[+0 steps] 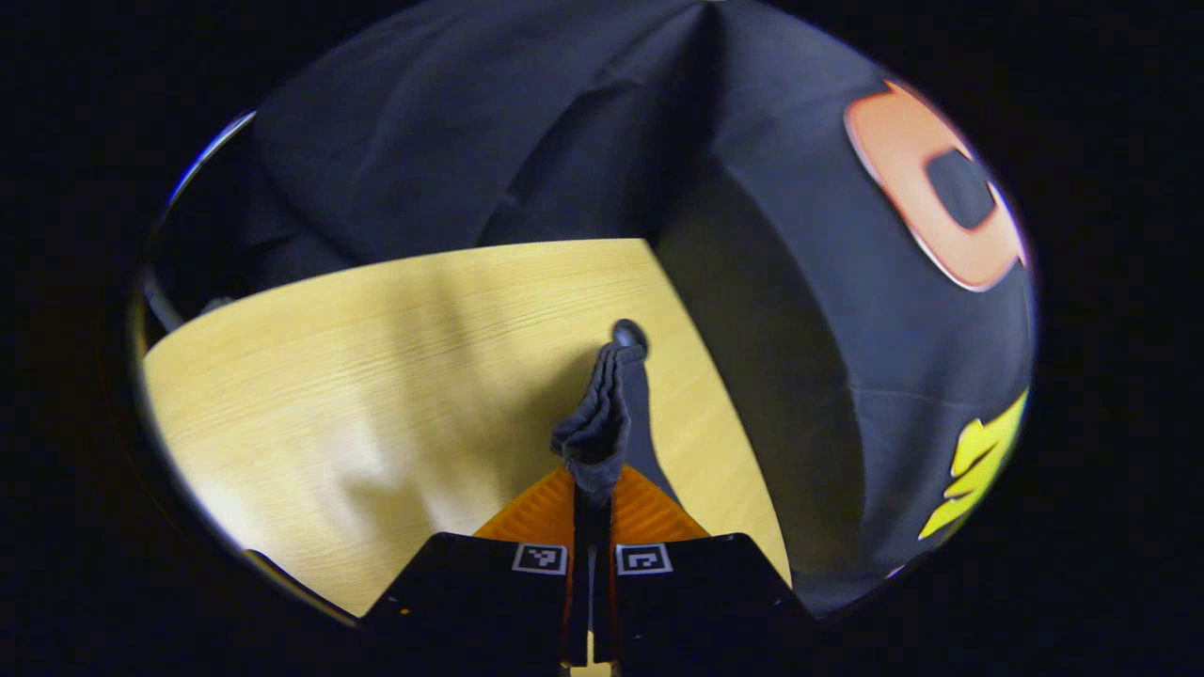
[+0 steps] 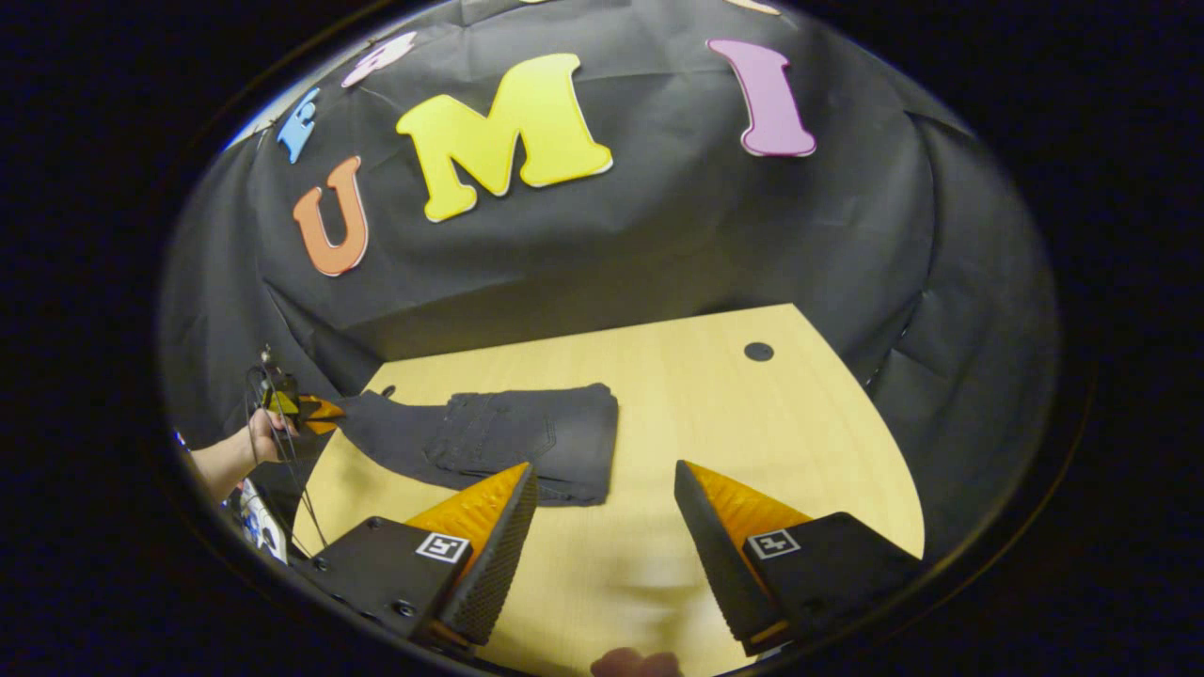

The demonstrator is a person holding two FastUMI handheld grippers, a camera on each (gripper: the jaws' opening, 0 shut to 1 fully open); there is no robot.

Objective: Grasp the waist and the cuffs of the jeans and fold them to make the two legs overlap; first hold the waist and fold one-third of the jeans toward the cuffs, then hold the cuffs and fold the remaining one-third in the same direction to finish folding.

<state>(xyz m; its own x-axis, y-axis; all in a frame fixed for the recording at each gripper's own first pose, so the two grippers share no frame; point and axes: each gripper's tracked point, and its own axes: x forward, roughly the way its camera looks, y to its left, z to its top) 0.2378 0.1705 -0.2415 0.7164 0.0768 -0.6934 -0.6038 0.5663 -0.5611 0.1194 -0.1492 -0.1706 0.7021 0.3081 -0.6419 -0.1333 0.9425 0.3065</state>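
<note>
In the left gripper view, the left gripper [image 1: 593, 489] had its two orange fingers [image 1: 536, 512] pressed close together on a bunch of dark grey cloth, which was the end of the jeans [image 1: 597, 423]. The cloth stood up from between the fingertips in a narrow, wrinkled ridge. Which part of the jeans it was, cuff or hem, could not be told from this view. Under it lay the light wooden table [image 1: 376, 376], and just past the top of the cloth a small dark round hole [image 1: 628, 333] was in the tabletop. Behind and to the right of the table hung the black cloth wall [image 1: 527, 122].

In the right gripper view, at the far left, a hand [image 2: 259, 432] held the left gripper at the left end of the jeans [image 2: 508, 437], near the table edge. The jeans lay flat on the table [image 2: 800, 442], dark grey, stretched from that gripper toward the middle, with the waist and pockets part at their right end. The right gripper [image 2: 602, 508] was nearer the camera, its fingers [image 2: 494, 527] wide apart and holding nothing; its left finger was just in front of the near edge of the jeans. The round hole [image 2: 758, 352] was well apart from the jeans, to the right. The black cloth wall [image 2: 658, 254] closed the booth behind.
</note>
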